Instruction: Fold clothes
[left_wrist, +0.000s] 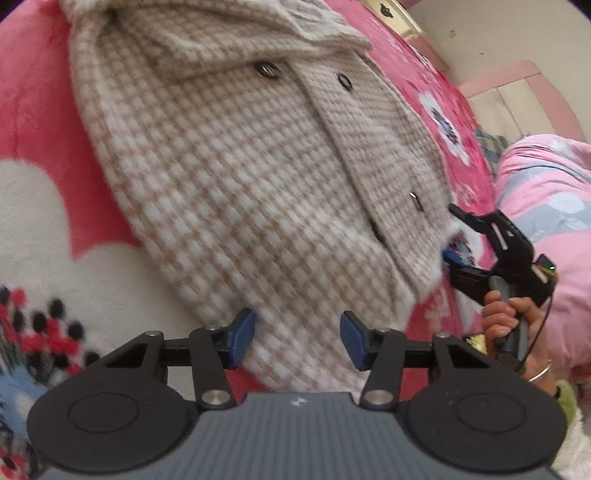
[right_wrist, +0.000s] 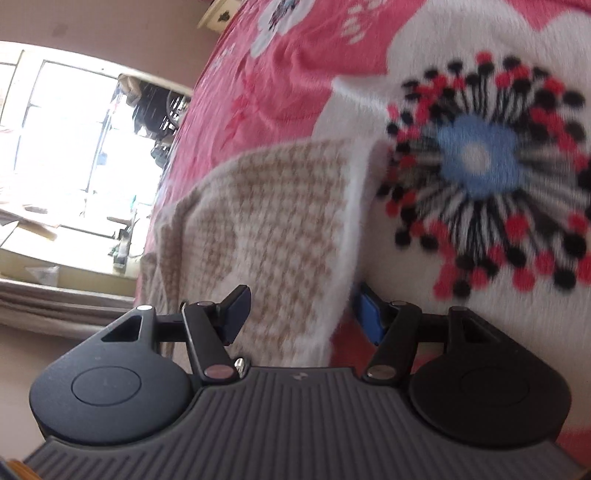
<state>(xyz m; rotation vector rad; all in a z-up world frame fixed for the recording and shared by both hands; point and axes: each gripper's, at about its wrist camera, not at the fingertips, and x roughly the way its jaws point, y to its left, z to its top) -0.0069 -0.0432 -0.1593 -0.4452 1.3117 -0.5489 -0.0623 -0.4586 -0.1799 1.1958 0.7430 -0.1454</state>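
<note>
A beige-and-white checked coat (left_wrist: 229, 177) with dark buttons lies spread on a pink flowered blanket (left_wrist: 33, 110). My left gripper (left_wrist: 297, 339) stands open low over the coat's near hem, with cloth between its blue pads (left_wrist: 242, 339) but not pinched. In the left wrist view my right gripper (left_wrist: 451, 232) is at the coat's right edge, a hand (left_wrist: 506, 317) on its handle. The right wrist view shows the right gripper (right_wrist: 301, 317) open, with the white-edged corner of the coat (right_wrist: 288, 229) between its fingers (right_wrist: 369, 317) and the blanket (right_wrist: 280, 85) under it.
A rolled pink and blue quilt (left_wrist: 546, 192) lies at the right of the bed, below a pink headboard (left_wrist: 517, 85). A bright window (right_wrist: 74, 147) with a sill is beyond the bed's edge. A cream cabinet (left_wrist: 399, 14) stands at the far end.
</note>
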